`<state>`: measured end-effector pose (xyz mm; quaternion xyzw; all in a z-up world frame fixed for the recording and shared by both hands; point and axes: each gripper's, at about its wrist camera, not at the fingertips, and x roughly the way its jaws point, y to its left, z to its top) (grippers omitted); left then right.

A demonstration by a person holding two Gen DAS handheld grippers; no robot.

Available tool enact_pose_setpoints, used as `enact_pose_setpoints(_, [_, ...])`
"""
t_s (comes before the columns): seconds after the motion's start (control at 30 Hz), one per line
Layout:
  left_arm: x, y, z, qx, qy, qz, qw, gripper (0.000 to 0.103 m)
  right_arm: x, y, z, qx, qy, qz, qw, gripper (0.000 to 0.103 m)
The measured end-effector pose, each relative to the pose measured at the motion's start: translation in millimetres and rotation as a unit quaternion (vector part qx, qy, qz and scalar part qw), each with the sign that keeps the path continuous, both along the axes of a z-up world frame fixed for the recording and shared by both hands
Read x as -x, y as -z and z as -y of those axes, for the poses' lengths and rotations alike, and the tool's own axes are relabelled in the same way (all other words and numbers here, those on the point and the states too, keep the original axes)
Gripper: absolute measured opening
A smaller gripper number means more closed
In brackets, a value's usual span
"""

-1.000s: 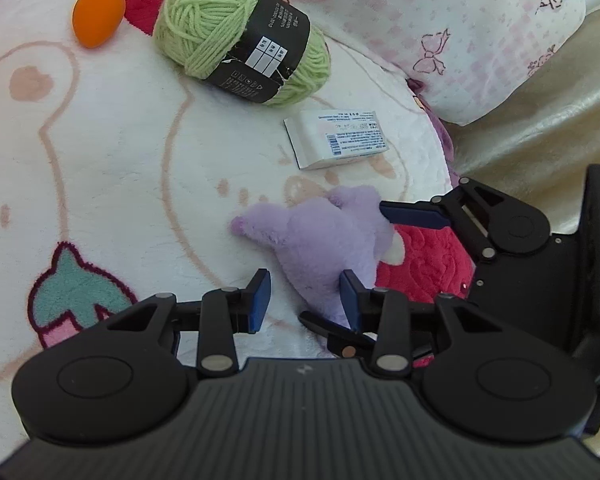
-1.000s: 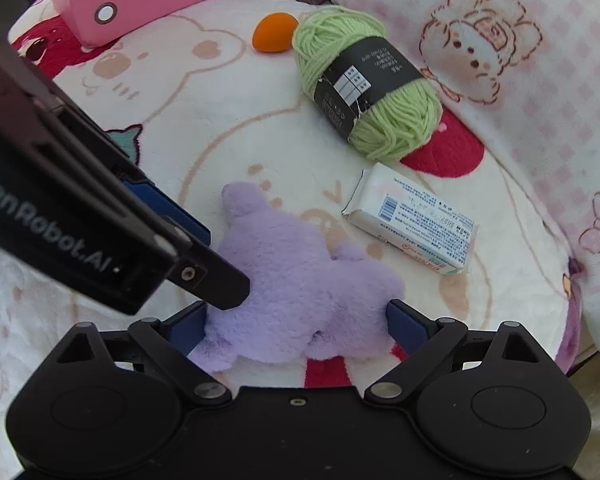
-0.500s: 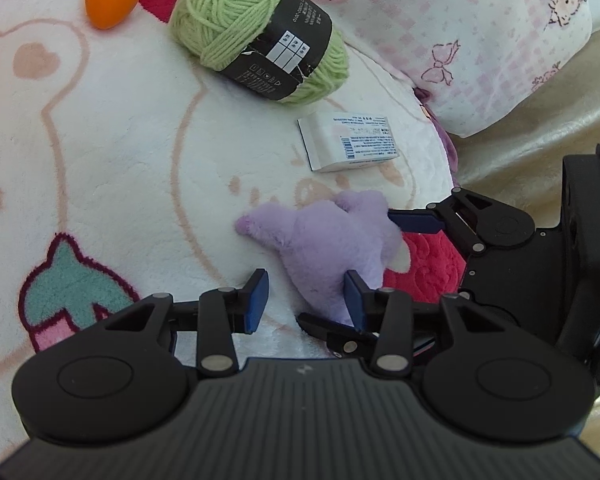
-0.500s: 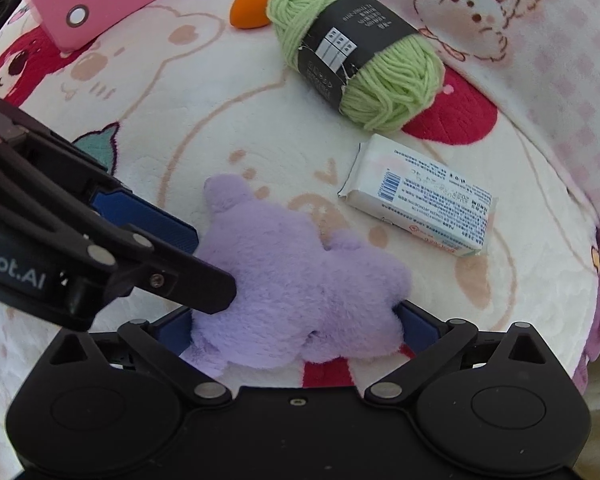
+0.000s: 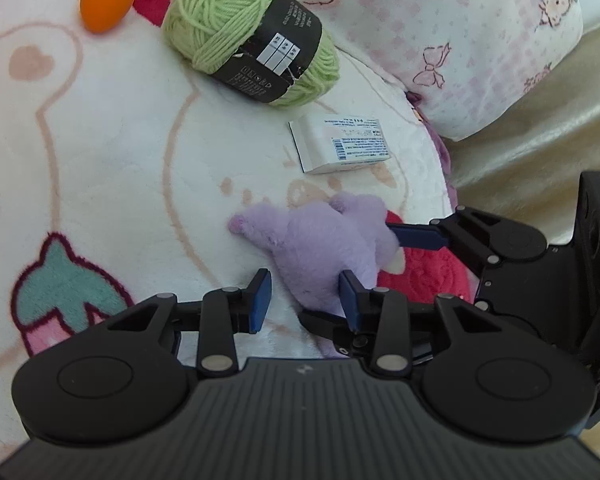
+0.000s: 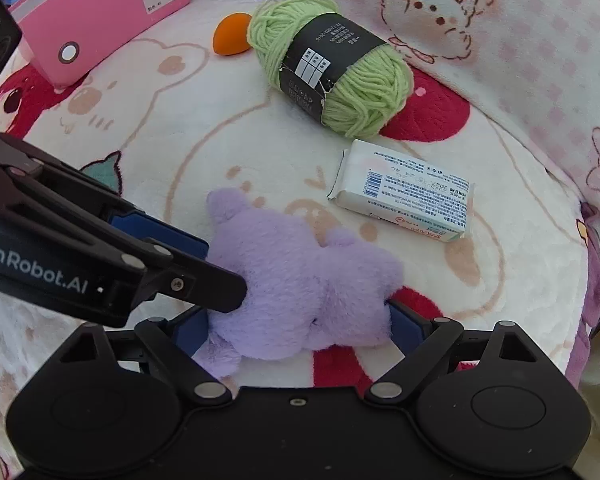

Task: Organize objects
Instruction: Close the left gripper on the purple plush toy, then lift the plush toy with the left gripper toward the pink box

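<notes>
The purple plush toy [image 6: 300, 284] lies on the cartoon-print blanket [image 6: 220, 140], low and directly between the jaws of the right gripper [image 6: 296, 326]. Both blue pads bear against its flanks, one at each side; the jaws are pinching the toy, and the pile appears slightly compressed, though how firm the hold is cannot be confirmed. The left gripper [image 5: 302, 298] stands alongside with jaws spread and nothing held; its right-hand pad touches or nearly touches the toy's edge, and bare blanket shows in the gap between its pads. Ahead of the right jaws and to their right sits the white wrapped packet [image 6: 402, 196], near the toy but apart from it. Further ahead lies the green yarn skein [image 6: 328, 64], with the orange egg-shaped sponge [image 6: 230, 34] just beyond it to the left, and the pink box [image 6: 100, 12] well off to the far left. Assessment: the step in hand appears to be securing the toy for removal. Recommended practice: keep the squeeze centred on the body rather than a limb, since soft stuffing yields and can slip out; lift straight up before travelling, so the toy does not drag the packet; and keep the left gripper clear of the lift path.
</notes>
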<state>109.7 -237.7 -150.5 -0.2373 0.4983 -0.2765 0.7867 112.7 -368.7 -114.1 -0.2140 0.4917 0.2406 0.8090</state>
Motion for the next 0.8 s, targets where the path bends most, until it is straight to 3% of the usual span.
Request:
enact_pose_setpoints(0.17, [0, -1, -1, 0.033, -0.001, -0.011, 0.9994, 0.036, 3, -3, 0, -0.011, 0.017, 0.000, 1.000, 0.092])
enact_pose_setpoints(0.57, [7, -10, -8, 0.016, -0.002, 0.008, 0.9998, 0.036, 16, -12, -4, -0.039, 0.059, -0.010, 0.997, 0.092])
enact_pose_setpoints(0.8, [8, -17, -20, 0.015, 0.008, -0.002, 0.9999, 0.036, 27, -21, -13, -0.050, 0.069, -0.016, 0.996, 0.092])
